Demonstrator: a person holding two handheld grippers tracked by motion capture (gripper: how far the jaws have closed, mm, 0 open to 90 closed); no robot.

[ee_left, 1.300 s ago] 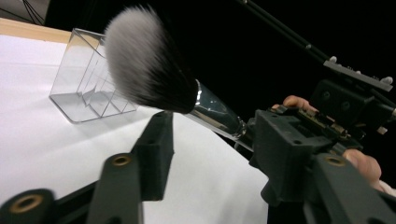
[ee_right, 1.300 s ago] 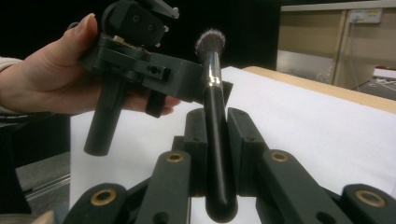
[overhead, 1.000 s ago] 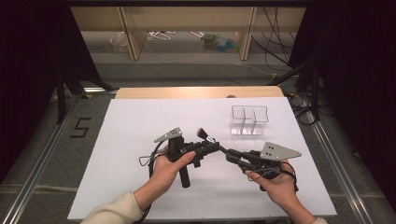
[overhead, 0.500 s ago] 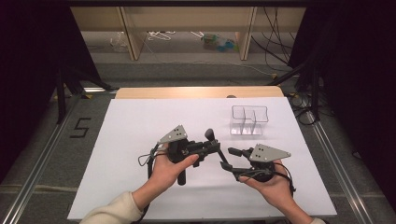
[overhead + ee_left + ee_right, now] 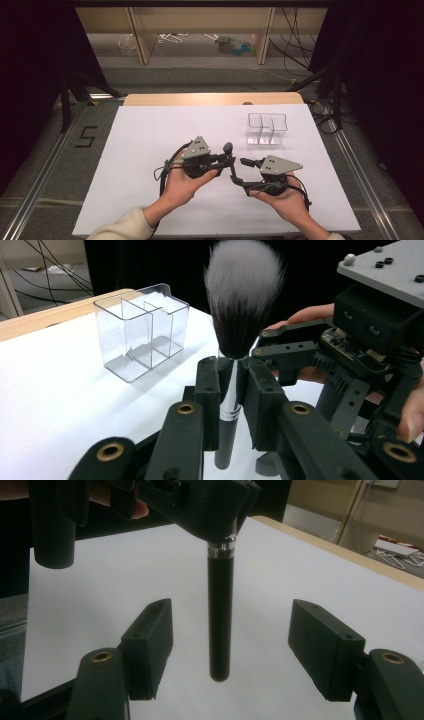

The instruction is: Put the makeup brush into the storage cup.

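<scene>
A makeup brush [image 5: 243, 295] with a fluffy black-and-white head stands upright above the white table. My left gripper [image 5: 232, 376] is shut on its silver ferrule; in the high view the left gripper [image 5: 227, 162] sits near the table's middle front. The brush's black handle [image 5: 220, 625] hangs down between the jaws of my right gripper [image 5: 232, 609], which stand wide apart and do not touch it. In the high view the right gripper [image 5: 242, 171] faces left, just right of the brush [image 5: 228, 148].
A clear plastic organizer [image 5: 266, 128] with dividers stands empty at the back right of the white table top [image 5: 145, 135]; the same organizer [image 5: 140, 335] is seen beyond the brush. A hand [image 5: 310, 315] holds the right gripper close by. A wooden edge [image 5: 210, 98] borders the far side.
Both hands have drawn slightly toward the person. The right gripper has shifted left, so its open jaws now flank the hanging handle. The brush stays held by the left gripper.
</scene>
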